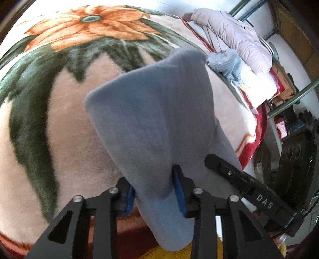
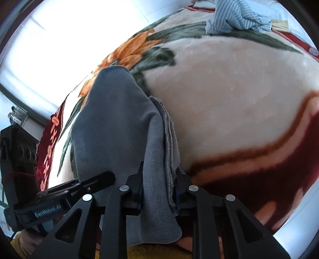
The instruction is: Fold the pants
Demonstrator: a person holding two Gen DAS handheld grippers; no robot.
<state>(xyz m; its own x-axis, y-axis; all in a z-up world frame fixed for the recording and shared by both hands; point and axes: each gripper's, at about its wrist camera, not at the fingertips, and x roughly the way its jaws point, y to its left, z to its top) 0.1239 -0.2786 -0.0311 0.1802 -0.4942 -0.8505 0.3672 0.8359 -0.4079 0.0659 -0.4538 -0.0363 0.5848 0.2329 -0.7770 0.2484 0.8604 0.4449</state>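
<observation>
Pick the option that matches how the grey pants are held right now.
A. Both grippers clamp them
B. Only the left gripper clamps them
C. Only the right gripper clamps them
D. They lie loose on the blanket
A: grey pants fabric is pinched between the closed jaws of the left gripper and also the right gripper.

The pants (image 1: 151, 111) hang between both tools above the blanket (image 1: 59, 119); a jacket (image 1: 229, 33) lies far right.

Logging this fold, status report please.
Left gripper and right gripper both shut on grey pants. Striped shirt far off, nothing blocking.
</observation>
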